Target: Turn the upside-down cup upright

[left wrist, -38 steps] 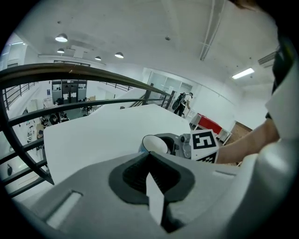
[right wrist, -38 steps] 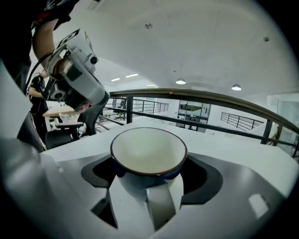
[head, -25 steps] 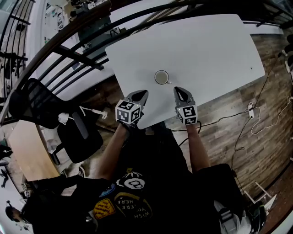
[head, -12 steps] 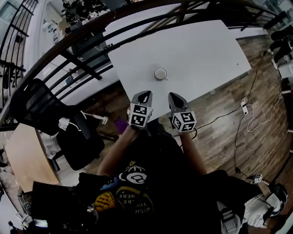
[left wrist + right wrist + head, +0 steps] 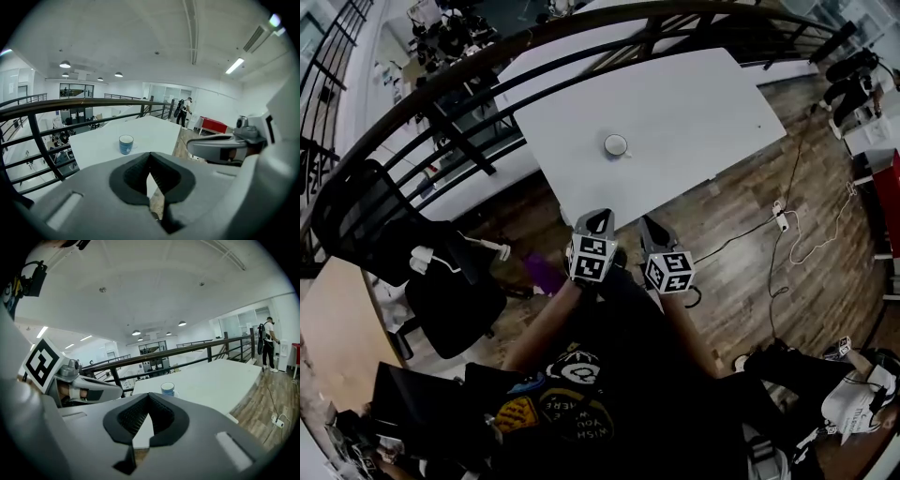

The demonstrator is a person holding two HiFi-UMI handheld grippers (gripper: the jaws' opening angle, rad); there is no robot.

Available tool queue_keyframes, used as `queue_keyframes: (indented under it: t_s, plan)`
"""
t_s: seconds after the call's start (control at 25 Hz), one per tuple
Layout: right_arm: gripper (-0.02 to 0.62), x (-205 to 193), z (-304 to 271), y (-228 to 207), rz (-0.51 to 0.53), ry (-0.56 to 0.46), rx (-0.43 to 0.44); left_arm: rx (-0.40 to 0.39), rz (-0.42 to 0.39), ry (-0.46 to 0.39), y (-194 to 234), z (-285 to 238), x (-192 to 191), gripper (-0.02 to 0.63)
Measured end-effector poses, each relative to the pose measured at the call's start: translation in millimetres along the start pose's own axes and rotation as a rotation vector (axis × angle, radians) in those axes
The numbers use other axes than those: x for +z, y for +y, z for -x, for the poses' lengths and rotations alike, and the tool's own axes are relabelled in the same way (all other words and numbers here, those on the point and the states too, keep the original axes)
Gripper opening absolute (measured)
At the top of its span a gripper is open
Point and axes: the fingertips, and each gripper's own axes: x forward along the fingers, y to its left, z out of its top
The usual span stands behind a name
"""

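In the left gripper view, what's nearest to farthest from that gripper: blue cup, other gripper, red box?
1. Right gripper, close by on the right.
2. Cup, ahead on the white table.
3. Red box, far back across the room.

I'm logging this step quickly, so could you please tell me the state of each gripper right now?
Left gripper: closed, holding nothing.
Right gripper: closed, holding nothing.
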Motion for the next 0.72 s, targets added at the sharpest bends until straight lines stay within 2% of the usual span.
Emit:
queue_keyframes:
  t_s: [0.16,0.28,0.4,0.52,0.72]
  plan:
    - [-0.002,6.9,13.7,-1.1,-0.001,-0.028,0.022,0.0,-0.031,-0.011,-22.6,8.1,-2.3,0.005]
    - [-0.002,18.3,22.1,4.6,0.013,-0.047,0.076,0.031,-0.014,-0.002,-30.3,13.5,-0.9,0.005]
    - [-0.002,25.6,32.4,9.3,0.049,-0.047,0.124,0.075,-0.003,-0.031,-38.6,19.0,10.9,0.005]
    - [-0.002,23.3,45.9,4.7,0.068,-0.039,0.145,0.112,-0.032,-0.08,-52.4,22.5,23.3,0.005]
    - [-0.002,9.6,67.2,-10.6,0.025,-0.026,0.175,0.13,-0.014,-0.044,-82.9,22.4,5.6,0.005]
